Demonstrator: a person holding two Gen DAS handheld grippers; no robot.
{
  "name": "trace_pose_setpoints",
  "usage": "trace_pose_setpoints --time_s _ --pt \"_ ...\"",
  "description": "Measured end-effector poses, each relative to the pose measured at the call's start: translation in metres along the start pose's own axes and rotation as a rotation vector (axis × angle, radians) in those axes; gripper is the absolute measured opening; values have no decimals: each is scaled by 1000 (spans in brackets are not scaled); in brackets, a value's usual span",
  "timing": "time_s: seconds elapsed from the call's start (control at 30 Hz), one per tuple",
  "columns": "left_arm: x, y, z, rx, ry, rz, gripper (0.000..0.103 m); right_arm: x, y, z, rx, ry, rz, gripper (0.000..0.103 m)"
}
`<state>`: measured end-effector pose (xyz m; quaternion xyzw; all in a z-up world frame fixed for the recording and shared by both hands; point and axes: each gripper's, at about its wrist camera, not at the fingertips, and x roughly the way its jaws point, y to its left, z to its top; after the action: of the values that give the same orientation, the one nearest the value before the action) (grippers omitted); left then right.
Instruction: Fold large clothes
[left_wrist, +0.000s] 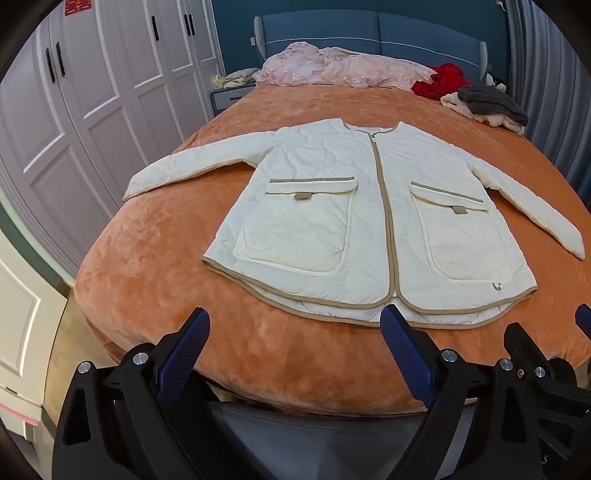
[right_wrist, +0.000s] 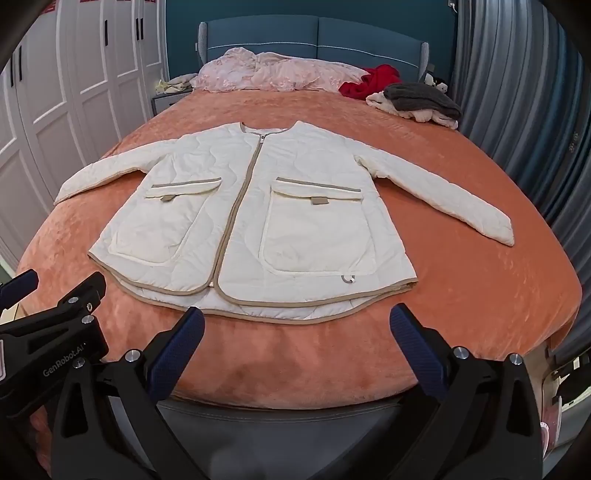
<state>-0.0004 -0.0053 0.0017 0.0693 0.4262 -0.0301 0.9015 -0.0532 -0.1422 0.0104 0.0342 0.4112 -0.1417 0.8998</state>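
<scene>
A cream quilted jacket (left_wrist: 332, 206) with tan trim, a closed zip and two front pockets lies flat and face up on the orange bedspread (left_wrist: 155, 258), both sleeves spread out to the sides. It also shows in the right wrist view (right_wrist: 251, 206). My left gripper (left_wrist: 295, 325) is open and empty, held just before the jacket's hem near the bed's foot edge. My right gripper (right_wrist: 297, 321) is open and empty, also just short of the hem. The right gripper's fingers (left_wrist: 524, 343) show at the left view's lower right.
A pink quilt (left_wrist: 332, 70) lies bunched at the headboard. A red garment (left_wrist: 439, 83) and a grey and cream clothes pile (left_wrist: 487, 105) sit at the bed's far right. White wardrobes (left_wrist: 92, 110) stand left, grey curtains (right_wrist: 517, 110) right. The left gripper (right_wrist: 51, 317) shows at the right view's left edge.
</scene>
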Motion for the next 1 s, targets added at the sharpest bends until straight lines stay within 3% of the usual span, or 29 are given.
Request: trace_pose_setpoints --time_s 1.0 --pt "-1 4 4 -6 0 -3 90 0 5 6 -9 5 4 98"
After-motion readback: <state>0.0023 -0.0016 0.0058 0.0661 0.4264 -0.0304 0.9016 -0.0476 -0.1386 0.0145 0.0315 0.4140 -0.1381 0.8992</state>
